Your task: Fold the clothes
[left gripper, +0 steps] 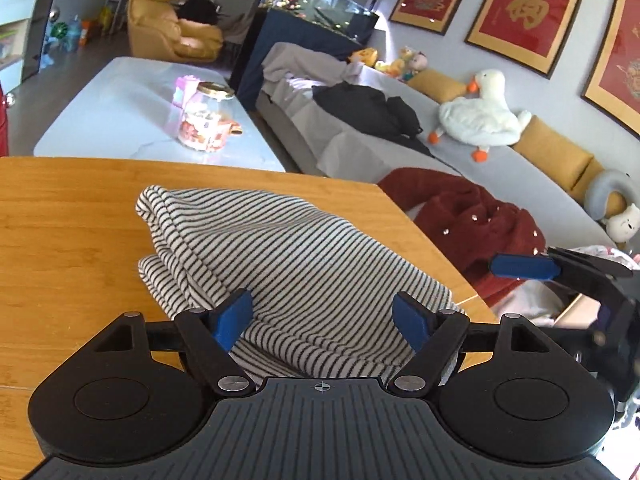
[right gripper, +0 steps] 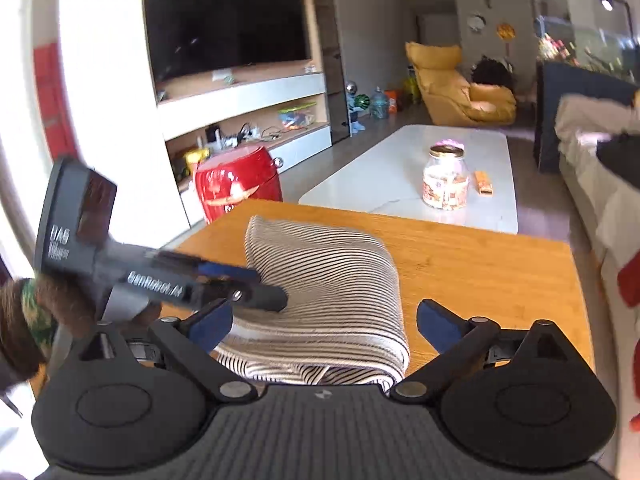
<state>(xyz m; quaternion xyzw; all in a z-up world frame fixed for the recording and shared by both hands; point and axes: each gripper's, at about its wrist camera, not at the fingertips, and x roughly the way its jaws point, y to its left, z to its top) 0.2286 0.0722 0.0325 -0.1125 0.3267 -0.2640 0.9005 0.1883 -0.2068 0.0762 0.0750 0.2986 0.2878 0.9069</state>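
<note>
A striped garment [left gripper: 288, 264], off-white with thin dark stripes, lies folded into a thick, layered bundle on the wooden desk [left gripper: 60, 216]. Its rounded fold edge faces away from the cameras, and stacked layers show along its left side in the left wrist view. In the right wrist view the same bundle [right gripper: 328, 296] shows a looped double fold at its near right corner.

The left gripper [left gripper: 322, 318] hangs low over the near edge of the cloth, its blue-padded fingers [left gripper: 236, 316] spread apart and released, cloth showing between them. The right gripper [right gripper: 324, 322] sits just at the near end of the bundle, fingers [right gripper: 436, 326] likewise spread wide and holding nothing. Beyond the desk stands a white coffee table [left gripper: 120, 112] carrying a glass jar [left gripper: 204, 120].
</note>
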